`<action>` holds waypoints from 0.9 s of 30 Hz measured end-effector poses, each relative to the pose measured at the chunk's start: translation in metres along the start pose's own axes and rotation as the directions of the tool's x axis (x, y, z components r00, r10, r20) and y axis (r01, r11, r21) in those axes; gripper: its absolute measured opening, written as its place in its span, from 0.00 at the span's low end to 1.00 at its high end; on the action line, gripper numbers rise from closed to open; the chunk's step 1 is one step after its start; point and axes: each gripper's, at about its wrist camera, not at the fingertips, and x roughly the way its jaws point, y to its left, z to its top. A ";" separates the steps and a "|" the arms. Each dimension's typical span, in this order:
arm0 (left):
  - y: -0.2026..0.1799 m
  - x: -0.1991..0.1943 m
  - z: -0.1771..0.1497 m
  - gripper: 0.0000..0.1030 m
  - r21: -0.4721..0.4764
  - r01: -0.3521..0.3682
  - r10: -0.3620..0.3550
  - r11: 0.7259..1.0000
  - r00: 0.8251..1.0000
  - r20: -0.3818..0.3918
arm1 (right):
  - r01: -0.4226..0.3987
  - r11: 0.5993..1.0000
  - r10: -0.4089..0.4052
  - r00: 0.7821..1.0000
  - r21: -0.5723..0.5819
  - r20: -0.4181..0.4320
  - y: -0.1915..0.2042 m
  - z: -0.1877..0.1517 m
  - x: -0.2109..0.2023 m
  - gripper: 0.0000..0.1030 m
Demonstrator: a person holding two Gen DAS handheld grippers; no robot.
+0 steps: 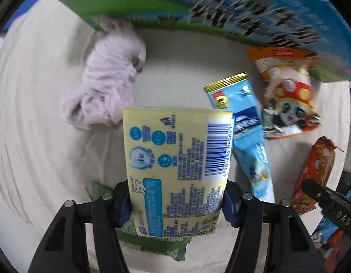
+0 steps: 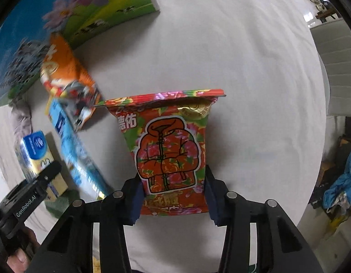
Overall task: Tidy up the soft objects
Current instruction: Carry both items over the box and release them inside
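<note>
So the left gripper point(image 1: 177, 204) is clamping a yellow tissue pack point(image 1: 175, 170) between its fingers, holding it just above a green cloth point(image 1: 152, 243) on the white-covered desk point(image 1: 186, 63). The right gripper point(image 2: 173, 195) is squeezing a red floral snack bag point(image 2: 170, 150) the same way. A pink plush point(image 1: 109, 79), blue packet point(image 1: 248, 136) and orange bag point(image 1: 287, 91) are lying near a colourful box point(image 1: 221, 4).

The yellow tissue pack point(image 1: 177, 173) carries a barcode numbered 6901236040621 and a "4" badge. "GenRobot.AI" is printed on the left gripper point(image 2: 27, 204), "DAS" on the right gripper point(image 1: 334, 209), and "德佑" on the red floral packet point(image 2: 168, 152)
</note>
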 end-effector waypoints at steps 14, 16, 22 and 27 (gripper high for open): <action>-0.015 -0.153 -0.029 0.58 0.173 0.087 -0.126 0.981 0.964 0.233 | -0.159 0.983 0.174 0.967 -0.094 0.187 0.016 -0.041 -0.131 0.46; -0.011 -0.177 -0.021 0.58 0.186 0.102 -0.150 0.977 0.953 0.265 | -0.171 0.979 0.192 0.956 -0.107 0.223 0.024 -0.040 -0.154 0.46; -0.009 -0.223 0.013 0.58 0.227 0.108 -0.183 0.968 0.923 0.339 | -0.182 0.970 0.226 0.924 -0.164 0.310 0.043 -0.025 -0.215 0.46; -0.009 -0.236 0.060 0.58 0.232 0.132 -0.211 0.964 0.909 0.360 | -0.125 0.976 0.183 0.917 -0.181 0.356 0.062 0.019 -0.234 0.46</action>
